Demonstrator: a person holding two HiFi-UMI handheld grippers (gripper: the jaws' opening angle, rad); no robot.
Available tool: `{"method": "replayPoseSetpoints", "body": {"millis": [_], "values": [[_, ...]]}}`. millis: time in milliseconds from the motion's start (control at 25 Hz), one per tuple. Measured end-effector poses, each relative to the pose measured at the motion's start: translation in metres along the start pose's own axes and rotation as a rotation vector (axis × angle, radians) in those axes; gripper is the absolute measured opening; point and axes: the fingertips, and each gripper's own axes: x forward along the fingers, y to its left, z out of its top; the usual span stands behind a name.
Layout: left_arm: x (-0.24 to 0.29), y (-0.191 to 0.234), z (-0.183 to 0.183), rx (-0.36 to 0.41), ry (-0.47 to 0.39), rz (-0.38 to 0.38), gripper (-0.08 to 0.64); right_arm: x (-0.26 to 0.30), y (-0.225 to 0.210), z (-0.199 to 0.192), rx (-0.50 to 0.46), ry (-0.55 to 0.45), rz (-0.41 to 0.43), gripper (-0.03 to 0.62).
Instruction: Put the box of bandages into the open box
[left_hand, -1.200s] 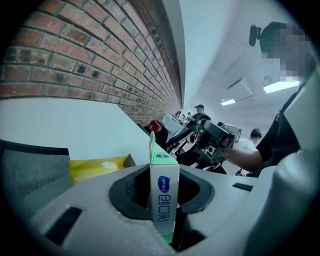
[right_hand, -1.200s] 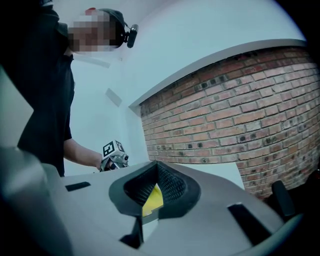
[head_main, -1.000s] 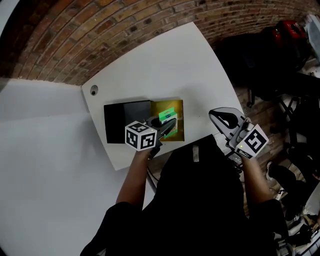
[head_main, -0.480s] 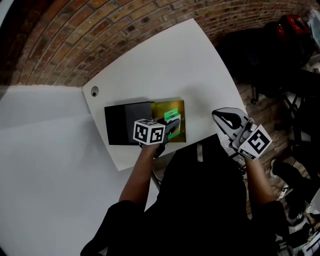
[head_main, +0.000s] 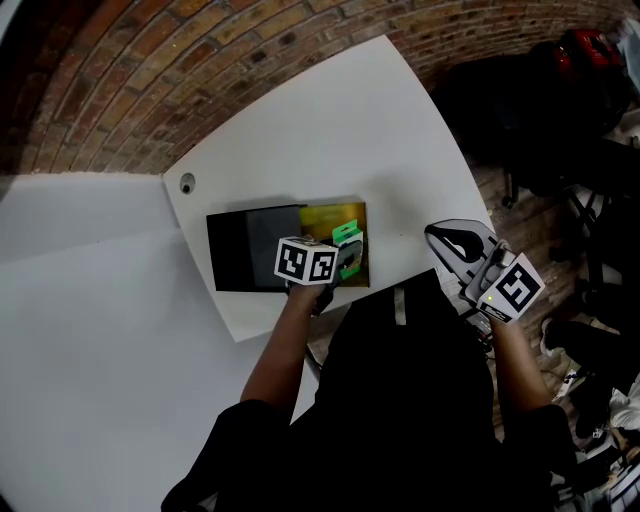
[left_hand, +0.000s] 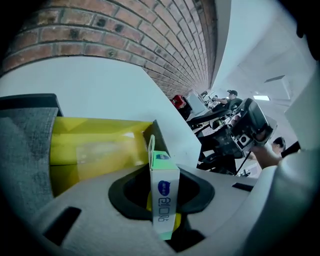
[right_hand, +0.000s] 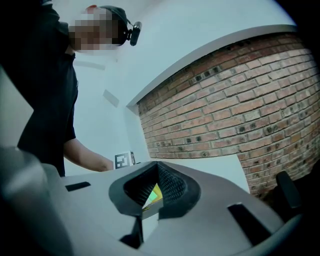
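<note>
The bandage box (left_hand: 164, 187) is small, white and green with a blue logo. It stands upright on its narrow edge between the jaws of my left gripper (head_main: 347, 256), which is shut on it. In the head view the bandage box (head_main: 348, 237) hangs over the right part of the open box (head_main: 322, 216), whose inside is yellow-gold (left_hand: 90, 150). Whether it touches the box's floor is hidden. My right gripper (head_main: 458, 243) is held off the table's right edge, shut with nothing in it; the open box shows through the gap behind its tips (right_hand: 156, 170).
The open box's black lid (head_main: 245, 248), with a grey lining (left_hand: 25, 145), lies flat to the left of it on the white table (head_main: 330, 130). A round hole (head_main: 187, 182) sits near the table's left corner. A brick wall stands behind, with dark furniture and a red bag (head_main: 578, 55) to the right.
My left gripper has shifted a little to the right over the open box, carrying the bandage box with it. The right gripper has barely moved.
</note>
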Motion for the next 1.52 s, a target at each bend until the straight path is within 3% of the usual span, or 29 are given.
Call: {"method": "replayPoseSetpoints", "body": {"millis": [400, 640, 1080, 1520], "values": [[0.006, 0.004, 0.002, 0.053, 0.009, 0.056, 0.103, -0.002, -0.004, 0.0, 0.007, -0.002, 0.001, 0.006], [0.003, 0.01, -0.001, 0.121, 0.012, 0.119, 0.156, 0.003, 0.0, -0.002, 0.009, -0.005, 0.008, 0.006], [-0.007, 0.018, 0.012, 0.375, -0.025, 0.285, 0.213, 0.01, 0.005, -0.001, 0.007, -0.003, 0.019, 0.006], [-0.021, 0.024, 0.014, 0.39, -0.044, 0.32, 0.219, 0.015, 0.008, 0.0, 0.006, 0.005, 0.034, 0.006]]}}
